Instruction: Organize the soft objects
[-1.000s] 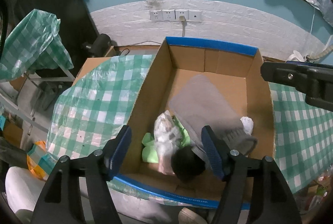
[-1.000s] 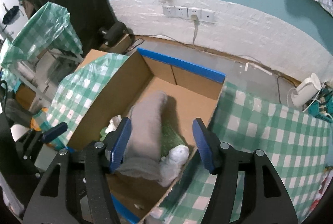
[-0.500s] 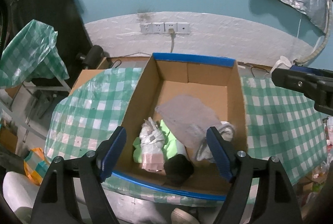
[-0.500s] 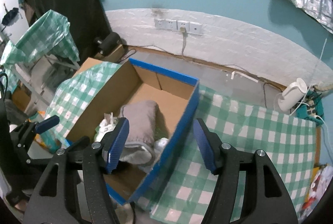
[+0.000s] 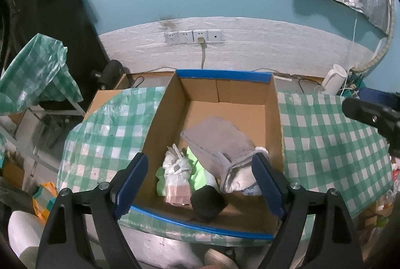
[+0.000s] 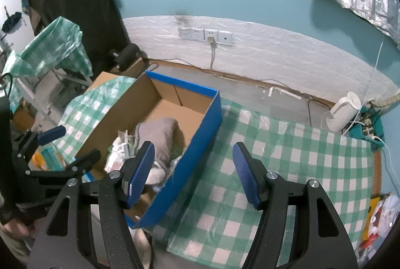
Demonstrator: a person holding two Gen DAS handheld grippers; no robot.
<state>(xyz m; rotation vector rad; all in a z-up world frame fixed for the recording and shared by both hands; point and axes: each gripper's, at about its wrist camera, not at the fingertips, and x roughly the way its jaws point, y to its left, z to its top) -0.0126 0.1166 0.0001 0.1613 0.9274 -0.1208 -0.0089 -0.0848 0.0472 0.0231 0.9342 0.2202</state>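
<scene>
The left claw (image 5: 200,184) hung over the near end of the box (image 5: 222,74), its jaws opening wide, with nothing pinched; the soft things lay below the gap, not touched by the pads. The right claw (image 6: 192,169) stood spread and empty too, above the box's blue right wall and the checked cloth (image 6: 287,156) of the desk.

Inside the box, all at the near end, lay a grey towel (image 5: 215,139), a knotted white bag (image 5: 176,169), a green cloth (image 5: 197,169), a black bundle (image 5: 208,201) and a white piece under the towel's hem (image 5: 240,179). The far half of the box was bare cardboard. No soft thing showed on the cloth beside the box.

Judging by this, a drop into the box had just been made and the placing step was closing. The next move would call for finding another soft item, if any remained out of view, and bringing an open claw down on it. Otherwise the heap could be spread toward the bare far end.
</scene>
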